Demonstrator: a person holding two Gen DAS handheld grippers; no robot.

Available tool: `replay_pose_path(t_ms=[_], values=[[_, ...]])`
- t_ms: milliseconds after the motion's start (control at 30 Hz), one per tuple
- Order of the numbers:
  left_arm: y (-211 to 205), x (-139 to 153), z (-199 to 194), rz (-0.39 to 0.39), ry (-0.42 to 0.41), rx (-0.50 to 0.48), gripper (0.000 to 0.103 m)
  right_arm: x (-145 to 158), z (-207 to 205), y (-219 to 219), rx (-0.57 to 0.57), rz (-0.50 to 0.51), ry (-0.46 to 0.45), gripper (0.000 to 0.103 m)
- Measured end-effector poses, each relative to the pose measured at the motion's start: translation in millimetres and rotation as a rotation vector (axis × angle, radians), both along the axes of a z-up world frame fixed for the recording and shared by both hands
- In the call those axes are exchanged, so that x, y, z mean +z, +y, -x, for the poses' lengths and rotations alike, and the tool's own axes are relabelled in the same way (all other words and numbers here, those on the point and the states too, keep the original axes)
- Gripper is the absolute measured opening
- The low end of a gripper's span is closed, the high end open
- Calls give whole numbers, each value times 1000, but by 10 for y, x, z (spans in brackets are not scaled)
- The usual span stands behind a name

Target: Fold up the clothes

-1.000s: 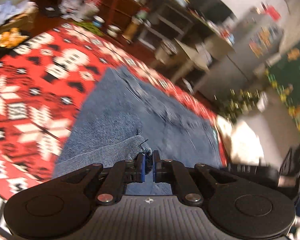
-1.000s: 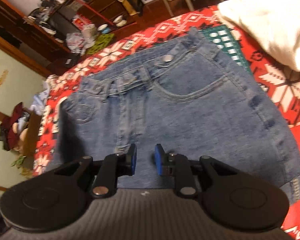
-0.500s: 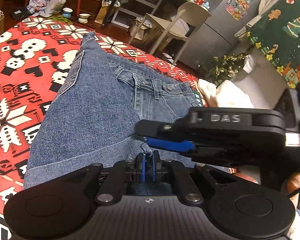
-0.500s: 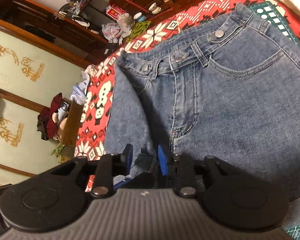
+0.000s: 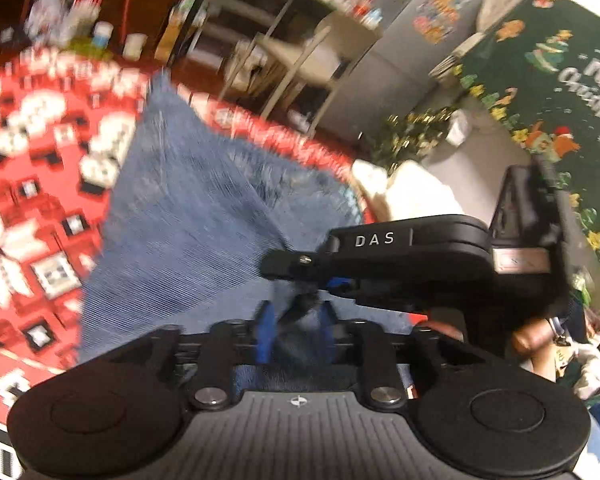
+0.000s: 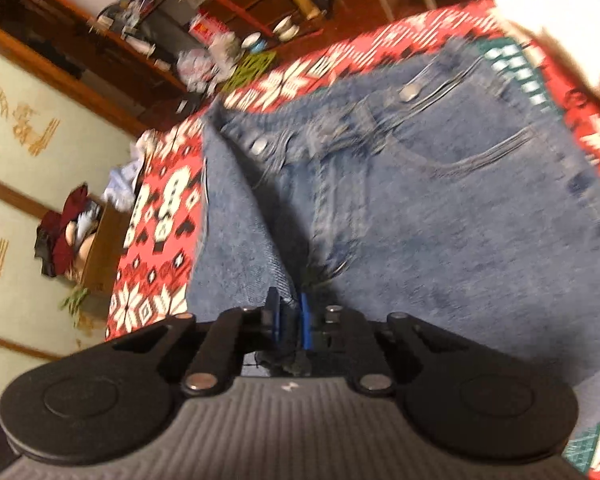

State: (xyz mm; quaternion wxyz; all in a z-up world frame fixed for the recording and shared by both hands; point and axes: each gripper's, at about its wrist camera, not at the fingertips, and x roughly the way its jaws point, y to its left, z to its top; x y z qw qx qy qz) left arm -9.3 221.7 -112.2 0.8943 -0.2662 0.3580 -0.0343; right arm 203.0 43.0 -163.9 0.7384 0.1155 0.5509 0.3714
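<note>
A: Where are the denim shorts (image 6: pixel 440 208)?
B: Flat on the red patterned blanket (image 6: pixel 160 216), front side up, waistband at the blanket's far edge, two metal buttons showing. Left half is folded in over the fly.
A: Right gripper (image 6: pixel 291 322)?
B: At the shorts' near hem, blue pads (image 6: pixel 305 320) almost together with a denim edge pinched between them. Clamped on the cloth.
A: Left gripper (image 5: pixel 295 330)?
B: Also at the near hem of the shorts (image 5: pixel 188 216), right beside the right gripper (image 5: pixel 400 264), which crosses in front of it. Its blue fingers (image 5: pixel 265 330) stand apart, denim bunched in the gap; blurry, but the jaws read as spread, not clamping.
A: Anything else?
B: White cloth (image 5: pixel 412 188) on the blanket past the shorts' right side. Whole left view motion-blurred.
</note>
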Motion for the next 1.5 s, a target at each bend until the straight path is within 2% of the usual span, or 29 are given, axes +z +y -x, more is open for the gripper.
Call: replay_pose_path(t_ms=[33,100,133,167,233,300,400,500,600,700,767,933,1000,1067,1167,1233,1300,1367,1467,1500], values=[[-2,70,75,-14,-31,-4,34,47,-11,-64,-19,-3,-9,11],[66,166,221,8,-79,-13,39,160,9,-237,-66,13,-39,10],[114,186,287,23,-94,-11,46,213,30,-319,-86,28,-58,10],[185,180,357,41,-103,7,52,266,51,-401,-107,42,-76,10],[327,165,490,78,-117,46,56,364,97,-592,-150,68,-112,10],[494,117,543,118,-105,102,56,452,111,-810,-196,81,-130,10],[701,20,500,225,-75,150,59,577,112,-1143,-272,103,-155,9],[758,-71,420,259,-21,185,59,643,59,-1537,-370,102,-148,9],[728,-135,373,253,31,188,63,555,-23,-1884,-440,98,-103,9],[637,-179,306,195,70,171,70,360,-136,-2064,-493,136,-38,9],[576,-222,248,160,96,156,76,254,-185,-2079,-507,186,-21,9],[442,-346,90,106,159,98,76,93,-194,-1943,-509,287,-20,9],[389,-384,42,92,169,72,76,21,-213,-1892,-520,313,-12,12],[334,-417,3,79,174,47,80,-53,-247,-1890,-544,340,1,14],[271,-441,-6,77,163,32,80,-114,-278,-1884,-556,371,5,25],[257,-448,-1,83,149,31,80,-98,-263,-1886,-564,382,-15,39],[247,-452,-1,81,138,33,80,-44,-230,-1889,-564,356,-41,65],[238,-456,-1,79,128,35,80,25,-196,-1871,-553,333,-78,81],[223,-461,-2,76,112,38,80,131,-116,-1781,-513,330,-165,100],[218,-463,-2,75,107,39,80,165,-98,-1757,-497,323,-188,102]])
